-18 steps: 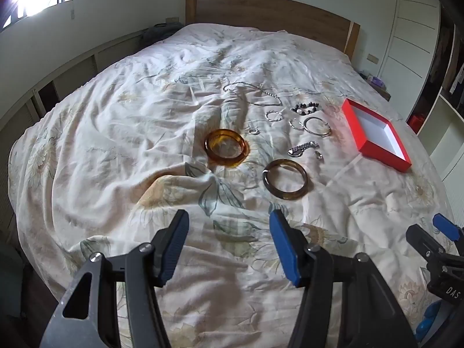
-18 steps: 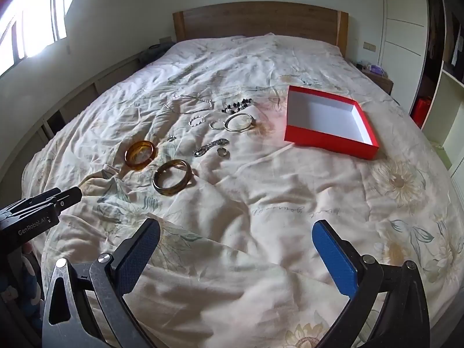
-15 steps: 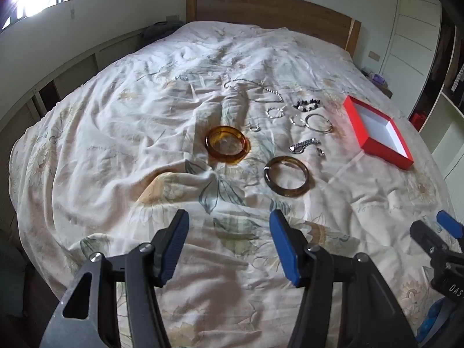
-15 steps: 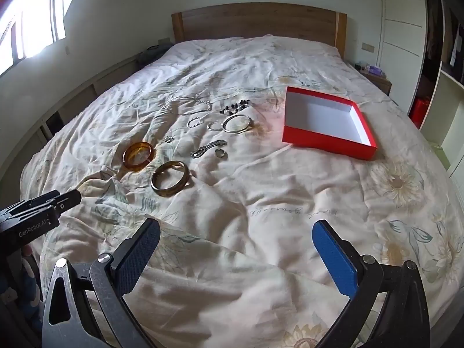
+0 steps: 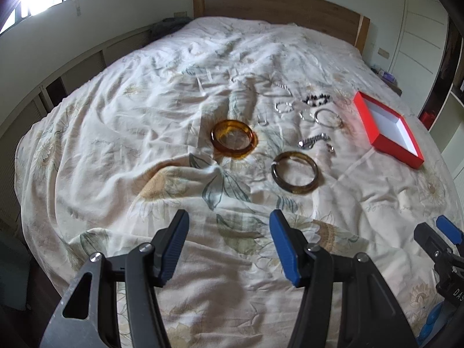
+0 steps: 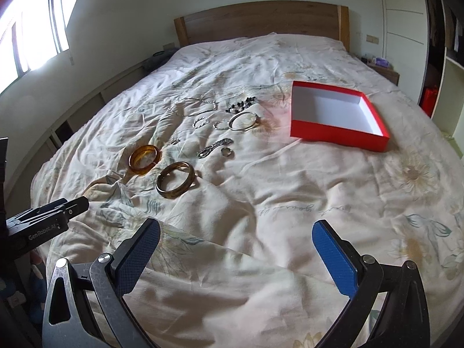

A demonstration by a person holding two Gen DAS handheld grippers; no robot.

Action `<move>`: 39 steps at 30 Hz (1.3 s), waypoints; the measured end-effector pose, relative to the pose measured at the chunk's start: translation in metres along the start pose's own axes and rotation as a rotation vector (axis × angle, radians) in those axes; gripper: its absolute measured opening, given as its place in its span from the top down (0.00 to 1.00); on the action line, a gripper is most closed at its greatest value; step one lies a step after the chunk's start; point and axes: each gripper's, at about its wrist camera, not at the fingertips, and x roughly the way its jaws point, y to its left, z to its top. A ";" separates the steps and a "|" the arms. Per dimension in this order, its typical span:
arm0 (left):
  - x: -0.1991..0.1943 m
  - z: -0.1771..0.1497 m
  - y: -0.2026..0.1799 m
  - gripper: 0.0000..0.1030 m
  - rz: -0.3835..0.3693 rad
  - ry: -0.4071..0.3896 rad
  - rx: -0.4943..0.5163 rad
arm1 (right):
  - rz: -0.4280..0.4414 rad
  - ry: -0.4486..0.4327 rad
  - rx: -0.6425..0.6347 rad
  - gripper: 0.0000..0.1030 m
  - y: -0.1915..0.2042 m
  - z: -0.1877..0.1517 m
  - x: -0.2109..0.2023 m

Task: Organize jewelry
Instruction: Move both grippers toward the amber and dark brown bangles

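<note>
Jewelry lies scattered on a floral bedspread. An amber bangle [image 5: 234, 139] [image 6: 144, 159] sits left of a darker brown bangle [image 5: 295, 176] [image 6: 175, 183]. Beyond them lie a silver chain bracelet [image 5: 313, 141] [image 6: 214, 148], a small ring [image 6: 226, 152], a silver hoop [image 5: 327, 117] [image 6: 243, 121], black beads [image 5: 317, 99] [image 6: 241, 104] and a thin necklace [image 6: 193, 107]. A red box [image 5: 388, 129] [image 6: 337, 117] with a white inside stands empty at the right. My left gripper [image 5: 229, 243] is open, hovering short of the bangles. My right gripper [image 6: 236, 252] is wide open over bare bedspread.
The wooden headboard [image 6: 261, 21] closes the far end of the bed. White cabinets [image 6: 403, 14] and shelves stand at the right, a low ledge and window along the left wall. The bedspread [image 6: 304, 191] is wrinkled, with folds near both grippers.
Both views have shifted slightly, with the jewelry and box sitting a little further from the grippers' fingers. Nothing on the bed has been moved, and both grippers stay open.
</note>
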 end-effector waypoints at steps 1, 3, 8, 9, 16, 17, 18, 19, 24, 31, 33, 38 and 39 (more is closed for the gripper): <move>0.003 0.000 -0.001 0.46 -0.001 0.010 0.005 | -0.001 0.005 -0.004 0.00 0.000 0.000 0.002; 0.006 0.001 -0.003 0.46 0.003 0.015 0.013 | 0.000 0.012 -0.007 0.00 0.000 -0.001 0.004; 0.011 0.002 -0.004 0.46 0.027 0.000 0.036 | 0.006 0.071 0.001 0.00 -0.002 0.000 0.010; 0.012 0.003 -0.003 0.46 0.027 -0.004 0.036 | 0.008 0.078 0.004 0.00 -0.002 0.000 0.012; 0.023 0.010 0.008 0.46 0.025 -0.002 0.043 | -0.013 0.107 -0.023 0.05 0.006 0.004 0.029; 0.025 0.011 0.009 0.46 0.025 -0.003 0.047 | -0.013 0.099 -0.025 0.05 0.008 0.006 0.030; 0.026 0.011 0.011 0.46 0.020 -0.005 0.050 | -0.017 0.102 -0.029 0.05 0.009 0.007 0.031; 0.027 0.012 0.012 0.46 0.017 -0.005 0.052 | -0.021 0.104 -0.032 0.05 0.011 0.008 0.033; 0.035 0.012 0.012 0.46 0.014 0.002 0.071 | -0.029 0.102 -0.040 0.05 0.015 0.011 0.039; 0.041 0.012 0.008 0.46 -0.017 0.015 0.087 | -0.023 0.118 -0.049 0.09 0.019 0.010 0.047; 0.043 0.012 0.007 0.46 -0.024 0.019 0.092 | -0.017 0.125 -0.051 0.13 0.021 0.010 0.050; 0.046 0.013 0.006 0.46 -0.028 0.024 0.103 | 0.001 0.134 -0.049 0.20 0.023 0.011 0.055; 0.047 0.014 0.006 0.46 -0.028 0.025 0.102 | 0.004 0.137 -0.050 0.24 0.024 0.011 0.056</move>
